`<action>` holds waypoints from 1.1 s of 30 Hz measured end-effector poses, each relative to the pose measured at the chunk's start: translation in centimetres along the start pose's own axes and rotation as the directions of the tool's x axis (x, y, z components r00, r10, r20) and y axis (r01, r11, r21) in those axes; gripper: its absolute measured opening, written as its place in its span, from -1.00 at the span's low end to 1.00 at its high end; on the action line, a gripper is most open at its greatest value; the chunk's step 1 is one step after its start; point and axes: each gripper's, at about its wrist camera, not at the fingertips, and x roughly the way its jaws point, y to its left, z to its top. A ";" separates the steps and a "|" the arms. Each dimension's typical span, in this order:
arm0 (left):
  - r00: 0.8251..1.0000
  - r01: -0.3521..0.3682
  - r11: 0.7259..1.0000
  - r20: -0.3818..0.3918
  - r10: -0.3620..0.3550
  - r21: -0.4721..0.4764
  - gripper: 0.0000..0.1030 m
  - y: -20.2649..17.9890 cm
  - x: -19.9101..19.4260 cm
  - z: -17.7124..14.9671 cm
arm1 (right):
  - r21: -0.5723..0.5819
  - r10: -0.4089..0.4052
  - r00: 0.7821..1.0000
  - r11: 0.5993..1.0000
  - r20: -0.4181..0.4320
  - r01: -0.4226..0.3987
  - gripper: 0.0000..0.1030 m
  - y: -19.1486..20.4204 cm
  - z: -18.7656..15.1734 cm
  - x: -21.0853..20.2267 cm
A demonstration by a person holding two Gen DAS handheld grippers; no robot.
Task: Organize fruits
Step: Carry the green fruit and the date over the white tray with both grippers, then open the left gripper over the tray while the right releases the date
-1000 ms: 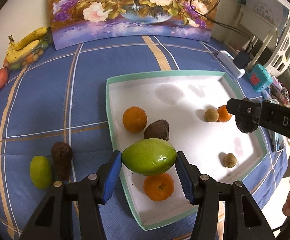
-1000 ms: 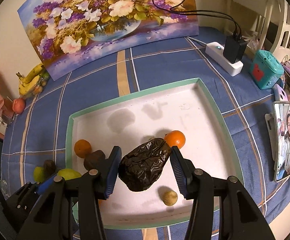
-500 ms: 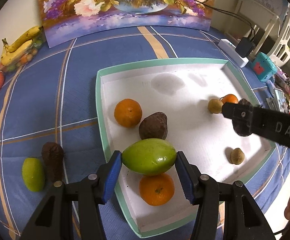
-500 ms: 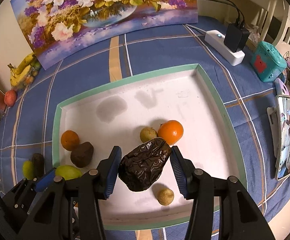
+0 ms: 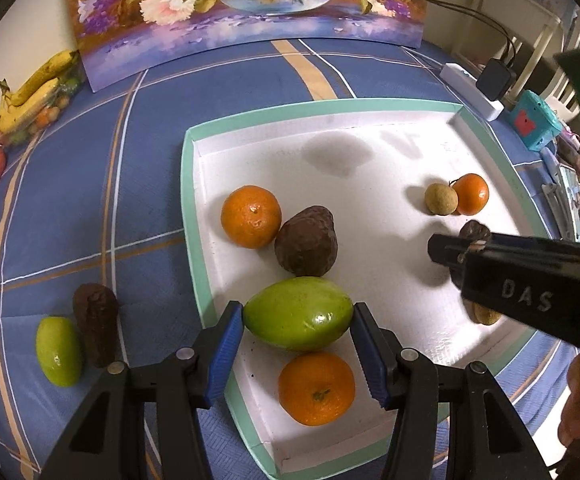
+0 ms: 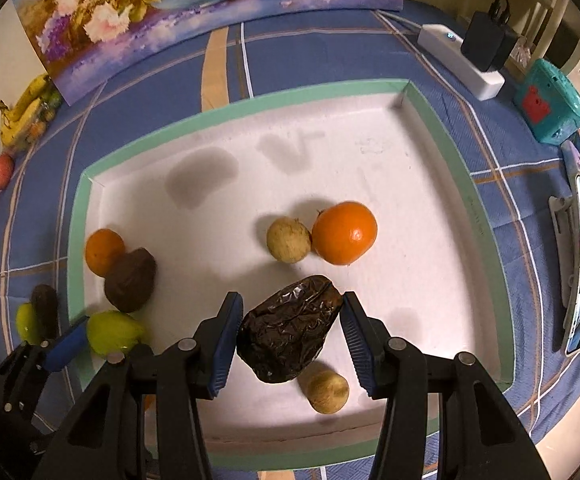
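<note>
Green-skinned mango [image 5: 298,313] is clamped between the pads of the left gripper [image 5: 297,350] above the near left corner of the tray [image 5: 188,184]; lower it onto bare white floor between the brown avocado [image 5: 307,246] and the near orange [image 5: 316,388], avoiding both. Right wrist view: the right gripper [image 6: 290,340] grips a wrinkled dark fruit [image 6: 289,338] over the tray's near middle; a small tan fruit [image 6: 327,392] lies directly beneath and obstructs placement, so set down clear of it.
</note>
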 end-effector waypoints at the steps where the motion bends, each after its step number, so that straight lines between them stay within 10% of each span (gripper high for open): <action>1: 1.000 0.001 1.000 0.000 -0.001 -0.001 0.12 0.0 0.0 0.0 | -0.001 -0.003 1.000 1.000 -0.007 0.003 0.01 0.0 0.0 0.2; 33: 1.000 0.022 1.000 0.004 -0.022 -0.011 0.21 0.0 -0.6 0.1 | -0.016 -0.007 1.000 1.000 -0.030 0.006 0.02 -0.1 0.1 0.8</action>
